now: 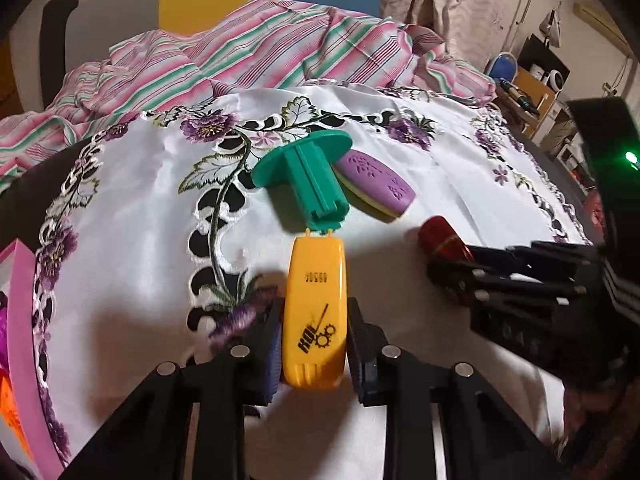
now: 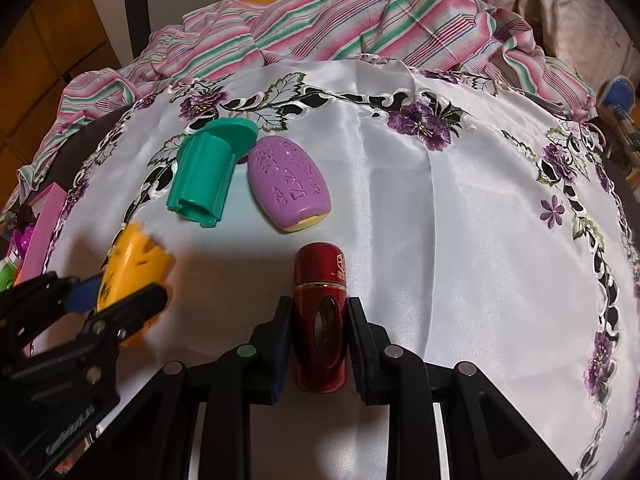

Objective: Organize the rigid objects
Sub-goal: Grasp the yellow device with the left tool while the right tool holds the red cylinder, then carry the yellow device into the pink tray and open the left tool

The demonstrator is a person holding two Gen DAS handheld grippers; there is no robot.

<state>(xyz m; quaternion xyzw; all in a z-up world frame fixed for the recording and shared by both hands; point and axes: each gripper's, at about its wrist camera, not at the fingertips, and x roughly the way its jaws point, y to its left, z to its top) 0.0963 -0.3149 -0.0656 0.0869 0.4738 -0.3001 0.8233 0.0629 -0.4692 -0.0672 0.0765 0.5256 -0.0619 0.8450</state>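
My left gripper (image 1: 314, 344) is shut on a yellow plastic case (image 1: 314, 312) with a black gear logo; it also shows in the right wrist view (image 2: 134, 276), blurred. My right gripper (image 2: 318, 344) is shut on a dark red bottle (image 2: 320, 320), which shows in the left wrist view (image 1: 442, 240) too. A green flanged spool (image 1: 308, 176) lies on its side on the white embroidered cloth (image 1: 132, 216), touching a purple oval case (image 1: 378, 182). Both lie just beyond the yellow case. They also show in the right wrist view: spool (image 2: 204, 172), purple case (image 2: 290, 186).
A pink tray edge (image 1: 24, 344) with colourful items sits at the left, also in the right wrist view (image 2: 40, 232). A crumpled pink and green striped fabric (image 1: 256, 52) lies along the far edge of the table. Shelves with clutter (image 1: 536, 88) stand at the far right.
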